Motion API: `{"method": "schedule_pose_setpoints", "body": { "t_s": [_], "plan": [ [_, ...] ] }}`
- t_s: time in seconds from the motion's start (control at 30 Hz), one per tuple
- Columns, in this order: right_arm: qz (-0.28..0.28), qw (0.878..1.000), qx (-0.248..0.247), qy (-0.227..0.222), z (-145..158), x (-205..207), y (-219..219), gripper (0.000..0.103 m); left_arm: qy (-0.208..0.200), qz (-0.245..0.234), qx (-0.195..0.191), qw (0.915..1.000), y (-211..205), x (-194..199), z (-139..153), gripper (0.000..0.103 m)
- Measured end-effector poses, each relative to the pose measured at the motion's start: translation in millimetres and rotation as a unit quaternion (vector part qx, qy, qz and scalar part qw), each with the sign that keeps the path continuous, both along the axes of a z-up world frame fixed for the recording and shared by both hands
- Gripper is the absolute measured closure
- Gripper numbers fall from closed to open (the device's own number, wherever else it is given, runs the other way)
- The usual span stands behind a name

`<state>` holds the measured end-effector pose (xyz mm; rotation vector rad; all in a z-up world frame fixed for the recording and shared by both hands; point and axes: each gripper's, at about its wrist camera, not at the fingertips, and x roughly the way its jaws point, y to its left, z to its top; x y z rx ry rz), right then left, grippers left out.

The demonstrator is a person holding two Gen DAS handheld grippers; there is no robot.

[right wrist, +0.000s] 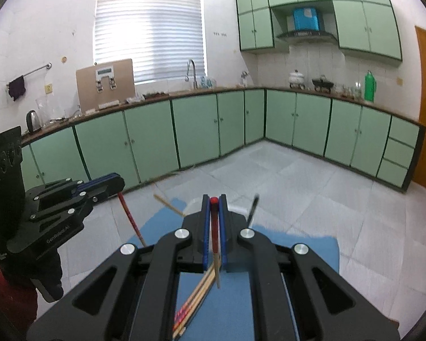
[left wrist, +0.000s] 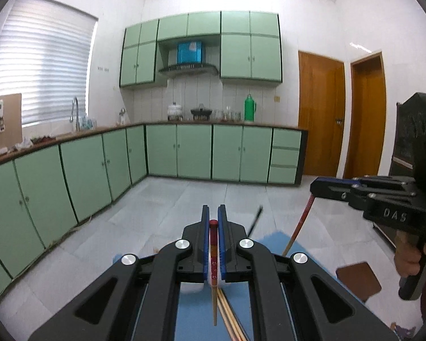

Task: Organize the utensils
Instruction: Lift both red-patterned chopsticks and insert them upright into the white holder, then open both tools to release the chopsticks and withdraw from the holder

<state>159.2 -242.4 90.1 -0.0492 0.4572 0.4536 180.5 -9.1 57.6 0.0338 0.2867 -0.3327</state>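
In the left wrist view, the left gripper (left wrist: 213, 213) pinches a red-capped chopstick (left wrist: 213, 258) between its blue pads (left wrist: 205, 244); the stick hangs down toward the camera, its floral band half hidden by the pads and its pale tip ending over the blue mat (left wrist: 272, 240). More chopsticks (left wrist: 227, 309) lie below on the mat, their lower ends cut off by the frame. To the right, the right gripper (left wrist: 315, 189) holds another red chopstick (left wrist: 299, 226) sloping down to the mat.

In the right wrist view, the right gripper's jaws are pressed on that red stick, red cap up and wooden tip down. Loose sticks lie beneath, partly hidden. A dark blurred stick (right wrist: 252, 209) ahead is hard to identify.
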Motion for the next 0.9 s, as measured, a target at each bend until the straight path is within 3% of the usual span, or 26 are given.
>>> {"method": "schedule_pose_setpoints", "body": {
  "t_s": [0.23, 0.43, 0.63, 0.9],
  "plan": [
    [-0.003, 0.999, 0.007, -0.041, 36.9, 33.4, 5.8, 0.098, -0.063, 0.013, -0.004, 0.9979, -6.4, 37.0, 43.6, 0.098],
    [-0.019, 0.999, 0.004, -0.049, 41.7, 74.7, 7.2, 0.098, -0.089, 0.028, -0.001, 0.9956, -11.6, 73.4, 49.6, 0.098],
    [-0.032, 0.999, -0.004, -0.022, 12.3, 109.3, 10.5, 0.098, -0.066, 0.031, 0.005, 0.9973, -18.0, 108.2, 18.0, 0.098],
    [-0.040, 0.999, -0.030, 0.020, -30.2, 127.8, 22.2, 0.095, 0.007, 0.024, 0.004, 0.9997, -17.2, 139.3, -28.2, 0.095]
  ]
}}
